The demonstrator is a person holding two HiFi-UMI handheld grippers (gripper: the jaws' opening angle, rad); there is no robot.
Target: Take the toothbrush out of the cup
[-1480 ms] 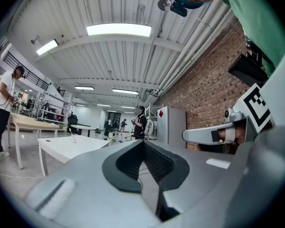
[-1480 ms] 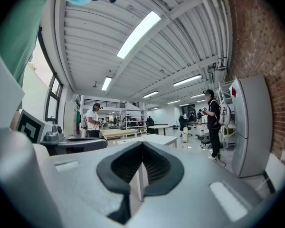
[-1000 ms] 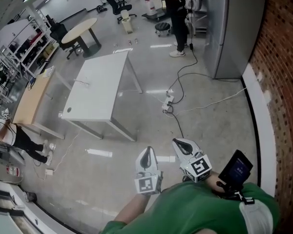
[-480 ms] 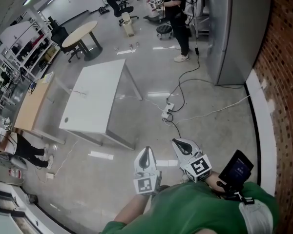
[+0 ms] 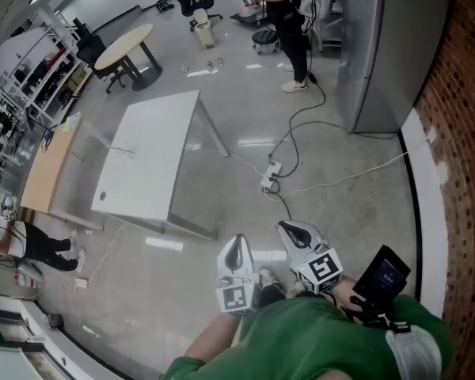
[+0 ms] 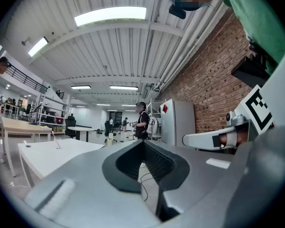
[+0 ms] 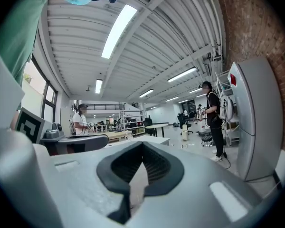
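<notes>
Both your grippers are shut tight with nothing in them. The left gripper (image 5: pixel 237 248) and the right gripper (image 5: pixel 294 234) point out level in front of you. The toothbrush (image 6: pixel 53 134) stands in the cup (image 6: pixel 58 144), near the long edge of the white tabletop (image 5: pixel 154 165) that is far from the plug strip (image 5: pixel 270 170). It is well apart from you. Your foot could catch on the floor cables. If you reach in with closed jaws, you could knock the cup over

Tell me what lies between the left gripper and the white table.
Head view: only bare concrete floor between the left gripper and the white table; the power strip lies further right.
</notes>
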